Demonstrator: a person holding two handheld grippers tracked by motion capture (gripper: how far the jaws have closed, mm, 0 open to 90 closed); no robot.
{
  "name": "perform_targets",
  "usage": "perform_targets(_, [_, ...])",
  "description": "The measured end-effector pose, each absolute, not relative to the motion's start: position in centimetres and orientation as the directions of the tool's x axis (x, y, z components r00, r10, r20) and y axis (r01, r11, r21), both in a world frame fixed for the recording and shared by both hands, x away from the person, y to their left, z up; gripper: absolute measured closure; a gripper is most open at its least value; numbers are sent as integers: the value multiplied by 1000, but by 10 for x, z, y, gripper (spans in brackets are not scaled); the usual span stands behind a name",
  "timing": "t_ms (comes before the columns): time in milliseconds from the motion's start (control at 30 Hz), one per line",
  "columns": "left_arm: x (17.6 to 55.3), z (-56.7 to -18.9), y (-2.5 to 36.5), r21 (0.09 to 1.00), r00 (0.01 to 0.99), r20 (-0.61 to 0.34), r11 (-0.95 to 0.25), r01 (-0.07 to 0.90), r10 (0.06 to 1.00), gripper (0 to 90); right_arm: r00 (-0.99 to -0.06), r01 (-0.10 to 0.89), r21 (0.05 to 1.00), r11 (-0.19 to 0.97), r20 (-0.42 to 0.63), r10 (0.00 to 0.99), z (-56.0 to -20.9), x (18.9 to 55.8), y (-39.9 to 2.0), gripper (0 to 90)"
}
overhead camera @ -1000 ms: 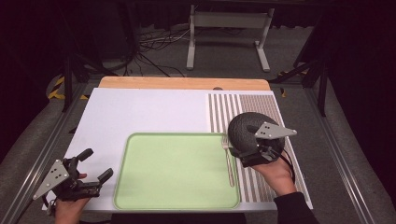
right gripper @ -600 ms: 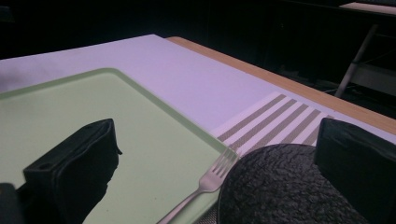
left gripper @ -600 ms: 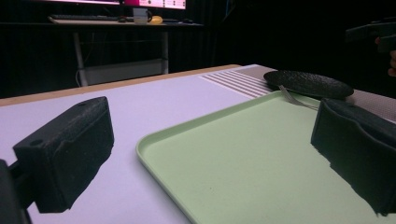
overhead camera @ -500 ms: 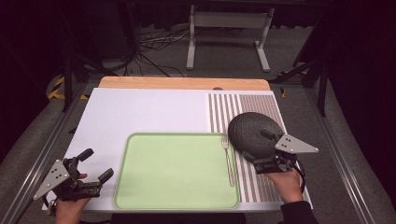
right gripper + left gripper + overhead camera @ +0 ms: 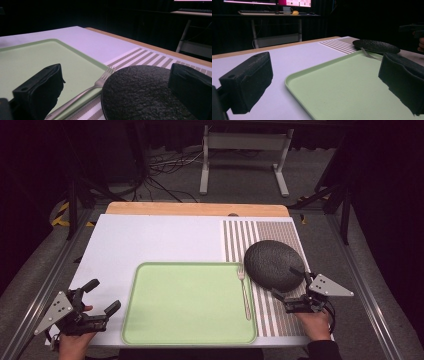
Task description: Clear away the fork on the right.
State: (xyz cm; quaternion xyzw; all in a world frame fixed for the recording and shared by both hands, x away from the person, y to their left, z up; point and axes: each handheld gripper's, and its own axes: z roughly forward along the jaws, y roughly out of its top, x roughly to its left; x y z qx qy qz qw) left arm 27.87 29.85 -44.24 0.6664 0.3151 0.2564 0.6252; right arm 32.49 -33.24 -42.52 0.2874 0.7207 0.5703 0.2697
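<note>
The black plate (image 5: 272, 265) lies flat on the striped mat (image 5: 280, 232), just right of the green tray (image 5: 185, 302), apparently set down; the fork (image 5: 244, 292) lies along the tray's right rim; right gripper (image 5: 290, 292) open at the plate's near edge, perhaps touching; left gripper (image 5: 102, 297) open, idle; white table (image 5: 150, 240) beyond is free.

Round black textured plate (image 5: 270, 265), lying flat on striped mat, just right of green tray
</note>
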Motion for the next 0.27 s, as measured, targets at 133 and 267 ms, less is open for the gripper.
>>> perform_targets(133, [278,-442,299,995,671,-48,-23,97,740,0,-686,112,980,166,-44,726,-427,323,-335,0])
perform_targets(267, [279,-442,299,995,670,-48,-20,93,741,0,-685,121,979,165,-38,728,-429,323,-335,0])
